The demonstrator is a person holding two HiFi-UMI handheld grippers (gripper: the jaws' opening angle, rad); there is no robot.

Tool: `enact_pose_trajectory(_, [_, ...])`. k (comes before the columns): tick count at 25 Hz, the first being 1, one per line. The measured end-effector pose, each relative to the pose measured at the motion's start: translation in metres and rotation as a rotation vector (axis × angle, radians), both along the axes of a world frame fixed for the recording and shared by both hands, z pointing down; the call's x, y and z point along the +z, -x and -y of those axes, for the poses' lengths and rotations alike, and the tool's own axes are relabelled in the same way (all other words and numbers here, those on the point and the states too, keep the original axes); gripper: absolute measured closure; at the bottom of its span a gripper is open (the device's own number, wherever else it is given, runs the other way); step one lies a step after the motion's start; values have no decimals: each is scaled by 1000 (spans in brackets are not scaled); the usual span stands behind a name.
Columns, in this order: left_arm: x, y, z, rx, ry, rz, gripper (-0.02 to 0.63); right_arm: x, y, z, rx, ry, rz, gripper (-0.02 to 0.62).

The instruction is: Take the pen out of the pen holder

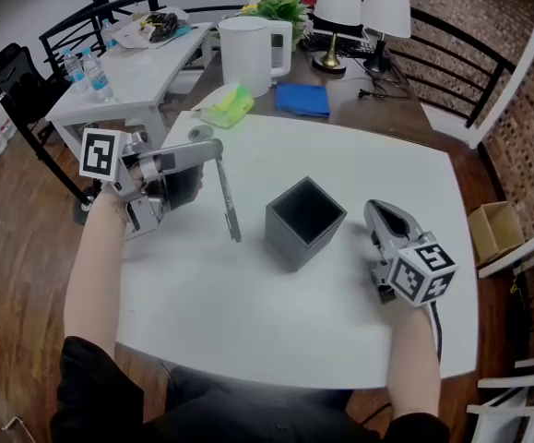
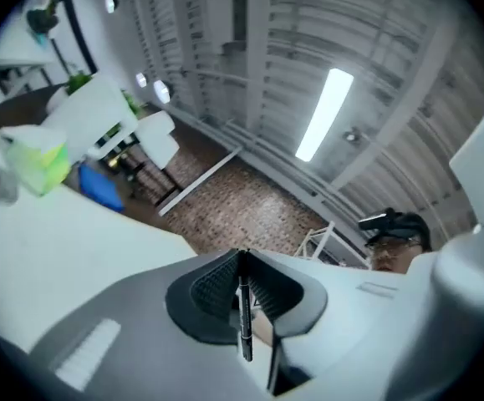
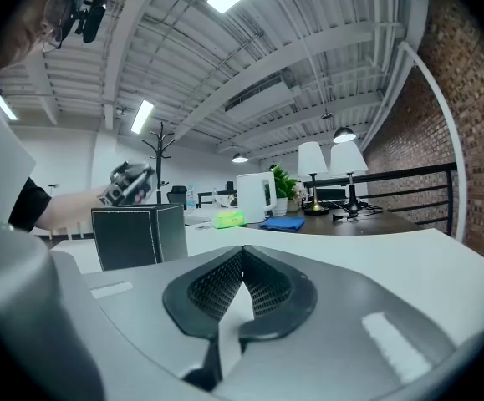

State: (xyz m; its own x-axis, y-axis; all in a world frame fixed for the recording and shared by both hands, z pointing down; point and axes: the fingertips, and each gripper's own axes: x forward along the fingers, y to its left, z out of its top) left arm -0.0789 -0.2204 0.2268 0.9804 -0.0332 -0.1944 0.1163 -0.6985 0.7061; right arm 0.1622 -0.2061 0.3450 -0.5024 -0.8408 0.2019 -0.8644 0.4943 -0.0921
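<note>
Head view shows the white table (image 1: pixel 248 321) with lots of bare room by its left edge. The left gripper (image 1: pixel 213 149) is held above that room, lying flat and pointing right. It squeezes the top of the pen (image 1: pixel 229 201), which hangs down just left of the black pen holder (image 1: pixel 305 221). The right gripper (image 1: pixel 374 212) sits low beside the pen holder, pinched closed on nothing.

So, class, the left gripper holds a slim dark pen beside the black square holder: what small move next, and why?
Probably lower the slim dark pen onto the white table and release: the left gripper pinches it, already outside the black square pen holder.
</note>
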Motion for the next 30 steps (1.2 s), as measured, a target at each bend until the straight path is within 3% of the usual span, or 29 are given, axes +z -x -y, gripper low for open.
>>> enact_pose_trajectory(4, [90, -16, 5, -26, 153, 258, 572, 1, -6, 3, 3, 2, 1, 581])
enact_pose_trajectory(10, [131, -40, 8, -61, 238, 385, 569, -2, -8, 3, 12, 2, 8, 581])
enact_pose_trajectory(14, [140, -47, 24, -149, 53, 522, 566, 0, -12, 3, 11, 4, 10, 581])
enact_pose_trajectory(21, [144, -49, 31, -347, -172, 680, 550, -2, -11, 3, 8, 2, 8, 581])
enact_pose_trajectory(24, [144, -46, 34, -494, -369, 773, 535, -2, -13, 2, 10, 0, 10, 581])
enact_pose_trajectory(26, [140, -45, 31, -578, -456, 755, 537, -1, -15, 2, 9, -1, 10, 581])
enact_pose_trajectory(30, [128, -41, 31, -639, -491, 677, 531, -1, -15, 3, 11, -2, 10, 581])
